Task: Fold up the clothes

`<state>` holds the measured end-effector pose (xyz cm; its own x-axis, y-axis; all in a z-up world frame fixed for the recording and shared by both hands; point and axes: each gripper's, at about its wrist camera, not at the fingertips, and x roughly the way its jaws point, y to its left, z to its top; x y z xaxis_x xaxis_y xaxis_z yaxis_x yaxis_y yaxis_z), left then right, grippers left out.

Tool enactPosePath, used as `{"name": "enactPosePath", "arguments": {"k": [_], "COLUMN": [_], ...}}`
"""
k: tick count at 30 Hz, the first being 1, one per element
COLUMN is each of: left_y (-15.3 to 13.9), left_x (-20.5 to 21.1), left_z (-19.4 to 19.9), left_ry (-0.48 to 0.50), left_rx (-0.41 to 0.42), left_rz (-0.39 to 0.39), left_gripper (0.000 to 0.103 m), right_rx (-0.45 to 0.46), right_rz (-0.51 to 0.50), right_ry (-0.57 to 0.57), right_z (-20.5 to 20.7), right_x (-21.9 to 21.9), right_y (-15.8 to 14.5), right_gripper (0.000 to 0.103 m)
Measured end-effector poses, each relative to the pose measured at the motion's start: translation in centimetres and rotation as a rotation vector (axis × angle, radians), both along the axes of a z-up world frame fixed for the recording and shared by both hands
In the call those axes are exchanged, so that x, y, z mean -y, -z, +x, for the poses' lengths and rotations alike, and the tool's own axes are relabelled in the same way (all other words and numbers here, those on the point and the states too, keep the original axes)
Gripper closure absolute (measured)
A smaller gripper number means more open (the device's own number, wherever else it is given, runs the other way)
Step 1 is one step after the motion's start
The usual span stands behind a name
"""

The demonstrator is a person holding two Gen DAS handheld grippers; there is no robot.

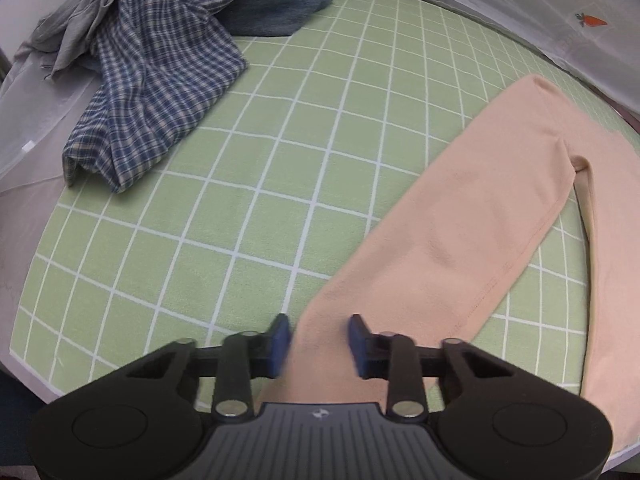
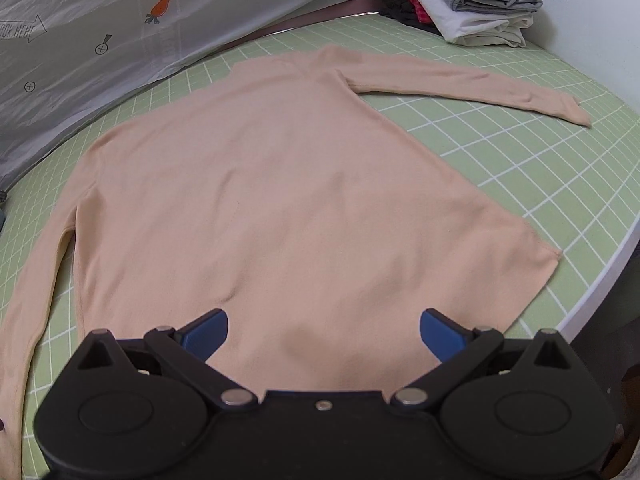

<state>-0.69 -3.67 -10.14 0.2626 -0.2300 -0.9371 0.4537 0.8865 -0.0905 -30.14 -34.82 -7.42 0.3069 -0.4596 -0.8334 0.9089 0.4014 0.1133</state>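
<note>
A peach long-sleeved top (image 2: 280, 184) lies spread flat on the green gridded mat (image 2: 540, 160), both sleeves stretched out to the sides. In the left wrist view its left sleeve (image 1: 460, 232) runs from the shoulder down to my left gripper (image 1: 319, 346), whose blue pads stand open on either side of the cuff end. My right gripper (image 2: 324, 334) is wide open over the top's bottom hem, with the cloth lying between its pads (image 2: 208, 332) and nothing pinched. The right sleeve (image 2: 480, 88) reaches toward the mat's far right.
A pile of unfolded clothes sits at the mat's far left: a blue checked shirt (image 1: 160, 76), a grey garment (image 1: 88, 20) and denim (image 1: 280, 8). Folded grey and white clothes (image 2: 480, 4) are stacked at the far right. A translucent printed sheet (image 2: 120, 32) rises behind the mat.
</note>
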Motion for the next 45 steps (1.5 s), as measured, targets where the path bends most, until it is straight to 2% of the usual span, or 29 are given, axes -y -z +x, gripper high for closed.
{"name": "enactPosePath", "arguments": {"k": [2,9,15,21,26,30,33,35,38,41,45], "left_y": [-0.1,-1.2,-3.0,-4.9,-6.7,-7.9,-7.7,-7.1,-6.4,-6.2,-5.8], "left_x": [0.1,1.4,4.3,11.5,18.8,24.2,26.8,27.1,25.6,23.4,19.6], "left_z": [0.0,-0.8,-2.3,-5.5,-8.7,-11.4,-12.9,-13.3,-13.1,-12.5,-10.7], "left_ry": [0.014,0.014,-0.012,0.035,0.1,0.149,0.14,0.099,0.032,-0.038,-0.145], "left_rx": [-0.013,-0.016,-0.014,0.006,0.029,0.015,0.011,0.002,-0.002,0.025,0.032], "left_rz": [-0.02,-0.076,-0.155,-0.224,-0.312,-0.402,-0.406,-0.388,-0.353,-0.295,-0.219], "left_gripper": [0.097,0.098,0.098,0.099,0.099,0.099,0.093,0.073,0.055,0.046,0.042], "right_rx": [0.0,0.015,0.047,0.07,0.074,0.069,0.065,0.065,0.066,0.071,0.069], "right_rz": [-0.002,-0.013,0.008,-0.008,-0.026,-0.029,-0.029,-0.033,-0.025,-0.003,0.005], "right_ry": [0.014,0.035,0.037,-0.009,-0.011,0.017,0.032,0.027,0.003,-0.041,-0.1], "right_z": [-0.2,-1.5,-3.3,-5.9,-9.4,-12.3,-13.6,-13.9,-13.3,-11.9,-8.9], "right_x": [-0.2,0.1,3.2,7.6,12.6,16.3,18.6,19.7,20.3,20.2,19.3], "right_y": [0.0,-0.3,0.1,-0.7,-1.1,-1.0,-0.8,-0.8,-0.4,0.2,0.6], "right_gripper": [0.0,0.0,0.0,0.0,0.0,0.0,0.0,0.0,0.0,0.0,0.0]}}
